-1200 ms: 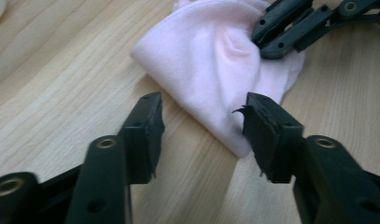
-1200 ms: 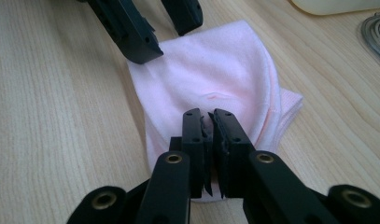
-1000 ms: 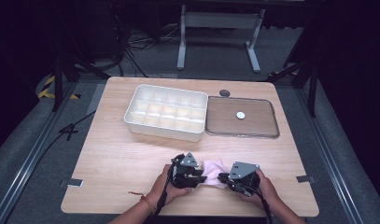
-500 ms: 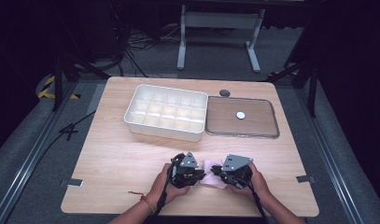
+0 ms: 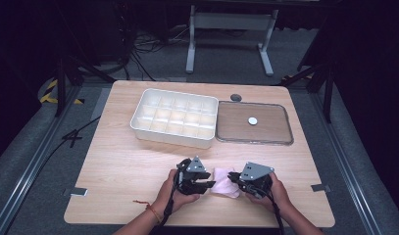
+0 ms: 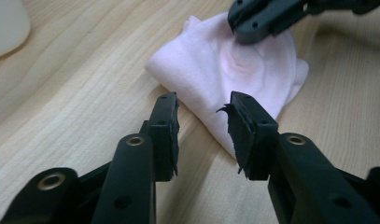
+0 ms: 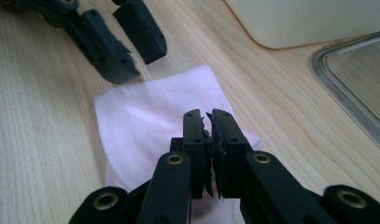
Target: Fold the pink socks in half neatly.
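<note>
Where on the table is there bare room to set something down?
The left half of the table, in front of the white tray, is bare wood. So is the strip right of the right gripper, below the clear lid. It is crowded at the front middle, where the left gripper and right gripper flank the pink cloth.

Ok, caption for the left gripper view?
Open left tool poised at folded pale pink cloth on wooden table.

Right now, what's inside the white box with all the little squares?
The box looks empty: the high view shows bare white compartments. The bottoms of the nearest row are partly hidden by its front wall, so something small there can't be ruled out.
</note>
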Tool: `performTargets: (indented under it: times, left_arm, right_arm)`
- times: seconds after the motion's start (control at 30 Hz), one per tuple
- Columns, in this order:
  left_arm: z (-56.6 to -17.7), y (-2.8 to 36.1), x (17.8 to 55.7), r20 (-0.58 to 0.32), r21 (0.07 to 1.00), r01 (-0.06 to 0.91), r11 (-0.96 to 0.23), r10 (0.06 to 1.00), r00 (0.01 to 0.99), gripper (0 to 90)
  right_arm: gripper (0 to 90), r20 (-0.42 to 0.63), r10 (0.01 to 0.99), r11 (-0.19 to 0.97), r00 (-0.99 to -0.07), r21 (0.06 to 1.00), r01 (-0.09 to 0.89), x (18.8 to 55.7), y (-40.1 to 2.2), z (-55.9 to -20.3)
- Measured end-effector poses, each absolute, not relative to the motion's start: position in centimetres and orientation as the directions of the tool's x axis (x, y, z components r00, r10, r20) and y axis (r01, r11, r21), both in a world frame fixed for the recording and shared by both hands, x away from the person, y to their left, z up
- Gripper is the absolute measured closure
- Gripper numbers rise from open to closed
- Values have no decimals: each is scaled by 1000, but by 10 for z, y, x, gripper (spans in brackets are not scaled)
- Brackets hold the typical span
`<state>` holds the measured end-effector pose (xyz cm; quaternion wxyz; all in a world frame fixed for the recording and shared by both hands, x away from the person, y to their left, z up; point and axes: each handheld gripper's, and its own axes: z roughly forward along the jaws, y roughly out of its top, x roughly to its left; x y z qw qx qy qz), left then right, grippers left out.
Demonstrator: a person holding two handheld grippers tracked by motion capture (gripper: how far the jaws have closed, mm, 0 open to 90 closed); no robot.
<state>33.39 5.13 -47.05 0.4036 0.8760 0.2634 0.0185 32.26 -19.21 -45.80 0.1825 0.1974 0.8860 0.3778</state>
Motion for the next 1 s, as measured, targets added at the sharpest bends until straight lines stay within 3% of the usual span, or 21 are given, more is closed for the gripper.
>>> performTargets:
  times: [0.27,0.43,0.53,0.67,0.77,1.0]
  left_arm:
    - [-478,41,333,-157,697,462,-548,513,844,482]
    - [-480,33,330,-124,711,444,-545,524,842,473]
    - [-479,31,330,-121,705,435,-560,509,852,515]
    - [-479,31,331,-168,703,438,-561,468,868,696]
    - [-478,30,331,-172,700,432,-569,454,875,767]
    - [-475,30,330,-146,708,419,-569,462,875,819]
  right_arm:
    - [852,-141,461,661,-876,713,233,324,-191,-468]
    - [862,-100,466,638,-879,726,256,327,-194,-472]
    - [864,-99,466,637,-879,727,256,327,-194,-473]
    - [864,-97,465,634,-880,730,255,327,-194,-473]
    - [864,-98,466,636,-880,729,255,327,-194,-473]
    - [844,-154,464,657,-872,721,221,325,-192,-467]
